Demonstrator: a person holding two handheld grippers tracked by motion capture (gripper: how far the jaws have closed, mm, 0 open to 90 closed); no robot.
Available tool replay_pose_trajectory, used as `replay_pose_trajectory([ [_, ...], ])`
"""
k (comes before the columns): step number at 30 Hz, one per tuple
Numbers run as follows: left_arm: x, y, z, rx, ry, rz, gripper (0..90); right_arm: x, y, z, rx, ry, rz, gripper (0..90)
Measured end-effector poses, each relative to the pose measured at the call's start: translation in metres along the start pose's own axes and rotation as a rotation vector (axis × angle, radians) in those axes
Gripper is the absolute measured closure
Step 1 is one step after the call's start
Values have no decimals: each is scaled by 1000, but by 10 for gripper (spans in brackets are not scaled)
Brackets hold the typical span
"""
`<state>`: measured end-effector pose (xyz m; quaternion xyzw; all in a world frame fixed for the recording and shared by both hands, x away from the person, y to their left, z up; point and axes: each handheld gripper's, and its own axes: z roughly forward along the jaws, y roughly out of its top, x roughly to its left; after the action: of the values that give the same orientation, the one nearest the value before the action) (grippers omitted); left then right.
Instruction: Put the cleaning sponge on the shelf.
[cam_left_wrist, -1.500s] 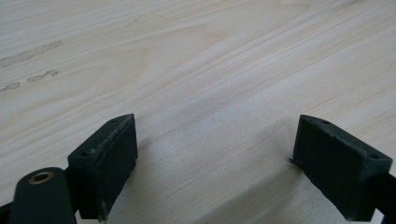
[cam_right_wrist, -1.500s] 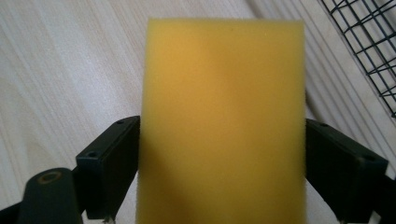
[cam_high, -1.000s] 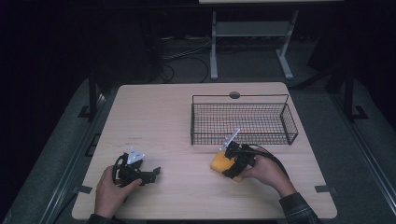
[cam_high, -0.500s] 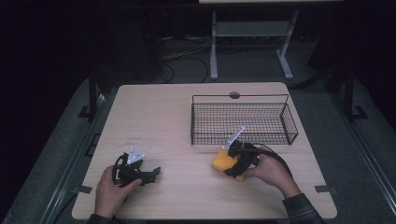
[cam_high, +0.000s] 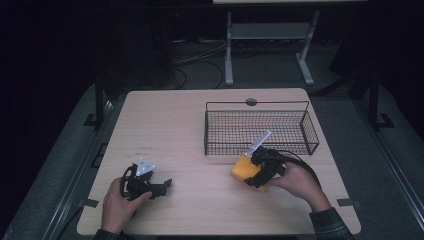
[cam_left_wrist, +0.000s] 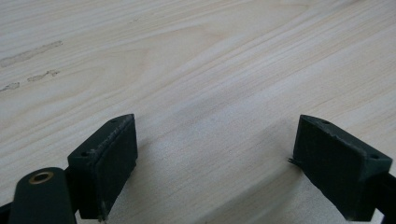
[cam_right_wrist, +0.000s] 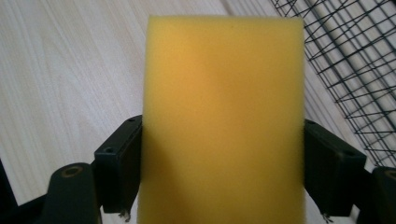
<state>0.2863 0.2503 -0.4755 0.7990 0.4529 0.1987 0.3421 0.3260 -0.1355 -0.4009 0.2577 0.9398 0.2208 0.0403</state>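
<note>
While right gripper (cam_right_wrist: 223, 172) fingers clamp yellow sponge (cam_right_wrist: 223, 121) beside basket (cam_high: 260, 131), left gripper (cam_left_wrist: 229, 163) fingers spread, empty

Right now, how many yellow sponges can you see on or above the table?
1. The yellow sponge is clamped between the jaws of the right gripper, just in front of the wire basket. The basket looks empty, and the left gripper holds nothing.

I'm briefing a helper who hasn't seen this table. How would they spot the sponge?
On the wooden table, find the black wire basket at the far right. Just in front of it, the right gripper clamps a yellow sponge, the one bright block among black tools.
</note>
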Motion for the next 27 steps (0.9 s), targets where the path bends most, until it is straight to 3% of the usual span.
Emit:
replay_pose_trajectory([
  [27,0,0,0,0,0,2,128,-13,1,-41,-24,-28,11,238],
])
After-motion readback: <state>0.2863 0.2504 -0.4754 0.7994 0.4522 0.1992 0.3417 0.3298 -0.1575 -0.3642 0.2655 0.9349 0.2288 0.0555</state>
